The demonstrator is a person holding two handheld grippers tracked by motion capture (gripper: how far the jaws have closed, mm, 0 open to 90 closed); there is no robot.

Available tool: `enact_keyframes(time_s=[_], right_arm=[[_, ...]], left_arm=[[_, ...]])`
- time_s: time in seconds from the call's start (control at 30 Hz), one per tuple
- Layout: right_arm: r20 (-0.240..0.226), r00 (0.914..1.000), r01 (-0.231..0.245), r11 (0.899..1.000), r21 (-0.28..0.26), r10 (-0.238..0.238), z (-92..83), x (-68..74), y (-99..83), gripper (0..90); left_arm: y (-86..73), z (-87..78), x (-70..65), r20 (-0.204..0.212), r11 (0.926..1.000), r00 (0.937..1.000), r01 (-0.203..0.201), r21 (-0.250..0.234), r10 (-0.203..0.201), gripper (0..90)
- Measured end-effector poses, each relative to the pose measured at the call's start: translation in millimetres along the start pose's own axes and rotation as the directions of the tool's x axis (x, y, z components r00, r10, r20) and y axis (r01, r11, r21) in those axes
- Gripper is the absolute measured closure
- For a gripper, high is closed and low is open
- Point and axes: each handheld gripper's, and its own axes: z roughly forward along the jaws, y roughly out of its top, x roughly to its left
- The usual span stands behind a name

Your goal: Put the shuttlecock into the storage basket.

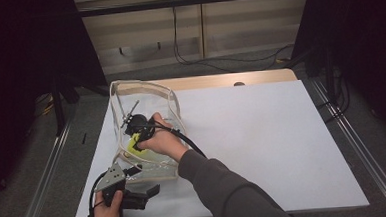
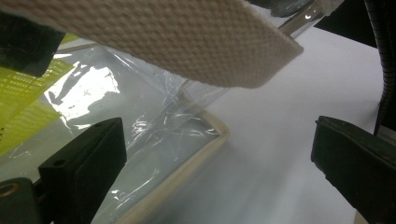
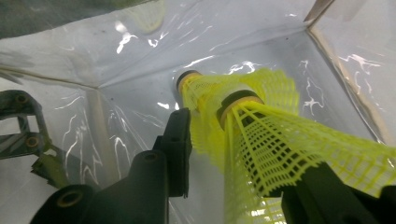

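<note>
A clear plastic bag (image 1: pixel 141 90) with cream trim stands on the white board (image 1: pixel 262 135), its mouth up. My right gripper (image 1: pixel 135 140) reaches down inside it. In the right gripper view two yellow mesh shuttlecocks lie on the bag's bottom. The nearer shuttlecock (image 3: pixel 280 140) sits between my right gripper's (image 3: pixel 243 154) jaws, which stand apart from it. The farther shuttlecock (image 3: pixel 201 88) lies behind it. My left gripper (image 1: pixel 143 183) waits open at the bag's near corner. In the left gripper view the trimmed corner (image 2: pixel 205 140) lies between the wide jaws of that gripper (image 2: pixel 219 158), under a cream webbing strap (image 2: pixel 177 37).
The board's right half is bare white surface. A wooden table edge (image 1: pixel 229 79) shows behind it. Metal rails (image 1: pixel 355 145) run along both sides, and black cables (image 1: pixel 198 58) lie on the floor at the back.
</note>
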Motion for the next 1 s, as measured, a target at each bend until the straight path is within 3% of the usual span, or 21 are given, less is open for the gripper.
enact_keyframes(time_s=[0.03,0.2,0.53,0.77,1.0], right_arm=[[-0.004,1.0000,0.009,1.000,0.001,-0.009,0.0,0.1,-0.2,78.7],[-0.017,0.9997,0.020,1.000,0.020,-0.020,1.2,1.5,0.0,79.8],[-0.009,0.9996,0.025,1.000,0.007,-0.025,1.8,1.4,0.3,60.7],[-0.023,0.9983,0.053,0.999,0.013,-0.053,2.6,0.8,0.0,61.6],[-0.041,0.9985,0.037,0.999,0.026,-0.036,3.6,0.6,-0.3,61.9]], left_arm=[[0.0,0.0,-0.1,0.000,1.0000,1.0000,0.000,-0.002,0.000,3.1],[-0.1,-0.3,0.3,-0.001,1.0000,1.0000,0.000,-0.002,0.000,3.1],[0.2,-0.7,0.2,-0.006,1.0000,1.0000,-0.002,-0.002,0.002,3.1],[0.2,-0.9,0.2,-0.005,1.0000,1.0000,-0.002,-0.001,0.002,3.2],[0.3,-1.3,0.6,-0.003,1.0000,1.0000,-0.004,0.002,0.004,3.1]])
